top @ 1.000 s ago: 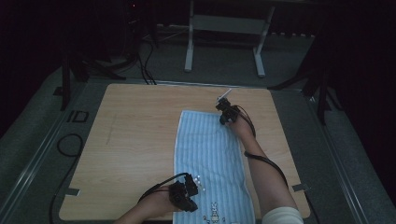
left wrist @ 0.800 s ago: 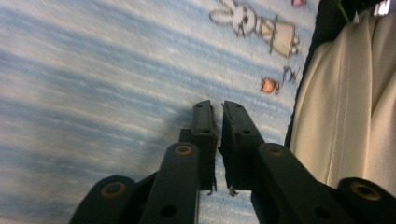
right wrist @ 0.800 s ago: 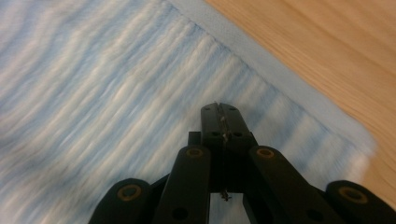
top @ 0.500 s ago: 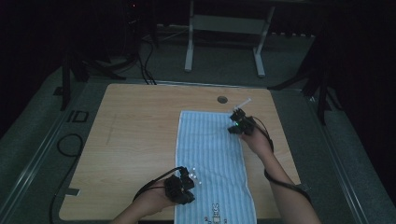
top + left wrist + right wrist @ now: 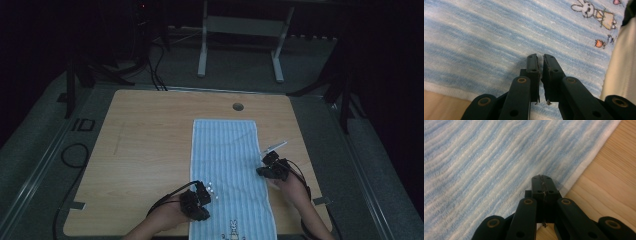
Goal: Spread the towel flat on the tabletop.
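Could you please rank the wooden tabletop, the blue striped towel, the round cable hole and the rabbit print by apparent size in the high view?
1. Light wooden tabletop
2. Blue striped towel
3. Small rabbit print and round cable hole: both tiny and look alike, so I leave them unranked.

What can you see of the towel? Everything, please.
The towel is a long rectangle of terry-looking cloth, pale blue with white stripes, spread flat lengthwise on the wooden table, right of centre. A white hem runs along its edges. Near the person's end sits a small printed rabbit with tiny fruit motifs. The left gripper sits over its left edge, the right gripper at its right edge; whether either touches the cloth is unclear.
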A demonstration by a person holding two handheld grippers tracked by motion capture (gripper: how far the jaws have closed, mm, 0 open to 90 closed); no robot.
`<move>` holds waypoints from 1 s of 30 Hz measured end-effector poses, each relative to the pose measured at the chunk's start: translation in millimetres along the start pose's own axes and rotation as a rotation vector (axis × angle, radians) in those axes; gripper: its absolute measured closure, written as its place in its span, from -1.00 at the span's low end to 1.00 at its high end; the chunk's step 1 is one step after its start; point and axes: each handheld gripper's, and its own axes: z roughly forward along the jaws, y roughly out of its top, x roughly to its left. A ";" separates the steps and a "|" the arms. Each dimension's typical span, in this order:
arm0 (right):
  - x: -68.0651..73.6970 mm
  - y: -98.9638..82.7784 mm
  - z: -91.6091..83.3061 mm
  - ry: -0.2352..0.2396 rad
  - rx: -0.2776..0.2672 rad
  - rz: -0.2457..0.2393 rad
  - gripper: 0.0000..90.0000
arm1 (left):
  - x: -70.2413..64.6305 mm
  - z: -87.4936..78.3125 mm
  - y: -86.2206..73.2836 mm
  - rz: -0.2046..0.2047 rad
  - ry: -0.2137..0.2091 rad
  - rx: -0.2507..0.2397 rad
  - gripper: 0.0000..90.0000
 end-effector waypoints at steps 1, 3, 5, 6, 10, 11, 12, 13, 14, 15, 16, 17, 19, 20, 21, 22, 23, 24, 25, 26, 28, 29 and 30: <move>-2.5 -1.3 -1.0 -0.001 0.003 0.007 0.99 | -1.9 0.8 0.7 0.003 -0.003 -0.001 0.85; -6.5 -4.6 -2.9 -0.002 0.003 0.021 0.99 | -4.7 2.4 2.0 0.011 -0.014 -0.001 0.85; -9.5 -8.0 -4.4 0.006 -0.004 0.033 0.99 | -6.8 3.6 3.5 0.017 -0.018 -0.002 0.85; -9.9 -9.6 -5.2 0.004 -0.004 0.037 0.99 | -8.0 4.5 4.3 0.020 -0.022 -0.005 0.85; -10.8 -13.8 -7.7 -0.005 -0.001 0.038 0.99 | -10.7 6.4 7.1 0.030 -0.032 -0.002 0.85; -10.5 -15.4 -8.5 -0.008 -0.002 0.043 0.99 | -11.9 7.5 8.9 0.028 -0.036 -0.006 0.85; -11.1 -19.2 -10.2 -0.011 -0.006 0.046 0.99 | -12.0 7.8 9.7 0.034 -0.037 -0.004 0.84; -11.3 -21.3 -11.3 -0.013 -0.007 0.051 0.99 | -12.6 8.2 10.5 0.036 -0.037 -0.003 0.84; -11.9 -23.6 -12.3 -0.015 -0.010 0.053 0.99 | -13.1 8.7 11.1 0.038 -0.037 -0.004 0.84; -12.4 -25.7 -13.3 -0.011 -0.013 0.062 0.99 | -13.8 9.0 11.7 0.041 -0.039 -0.003 0.84; -12.4 -25.7 -13.3 -0.011 -0.013 0.062 0.99 | -13.8 9.0 11.7 0.041 -0.039 -0.003 0.84; -13.3 -27.8 -14.1 -0.008 -0.016 0.070 0.99 | -15.3 9.7 12.6 0.040 -0.041 -0.002 0.84; -14.9 -30.9 -15.8 0.000 -0.017 0.078 0.99 | -15.8 9.1 13.3 0.042 -0.044 -0.001 0.84; -15.0 -31.0 -16.2 0.005 -0.015 0.080 0.99 | -15.5 8.4 13.4 0.039 -0.051 -0.006 0.81; -14.8 -30.7 -16.8 0.009 -0.013 0.080 0.99 | -14.6 6.7 13.4 0.037 -0.047 -0.013 0.81; -14.7 -30.1 -18.4 0.010 -0.016 0.077 0.98 | -12.4 3.1 13.6 0.032 -0.031 -0.019 0.81; -14.9 -29.0 -21.2 0.007 -0.022 0.078 0.96 | -9.8 -0.4 13.3 0.027 -0.024 -0.028 0.78; -15.4 -28.0 -23.9 0.006 -0.027 0.070 0.96 | -7.5 -3.2 13.2 0.020 -0.016 -0.035 0.78; -15.7 -27.2 -26.0 -0.002 -0.031 0.066 0.93 | -2.4 -8.5 12.8 0.009 0.003 -0.045 0.78; -17.3 -25.7 -28.9 -0.010 -0.035 0.062 0.91 | 1.9 -12.6 12.4 -0.003 0.018 -0.058 0.77; -18.7 -24.7 -31.0 -0.014 -0.032 0.064 0.87 | 5.9 -16.0 12.2 -0.010 0.032 -0.063 0.73; -20.2 -24.1 -32.3 -0.019 -0.032 0.063 0.85 | 18.0 -24.4 11.8 -0.046 0.093 -0.090 0.73; -25.4 -22.7 -35.4 -0.025 -0.034 0.074 0.62 | 25.9 -28.2 11.7 -0.081 0.120 -0.107 0.54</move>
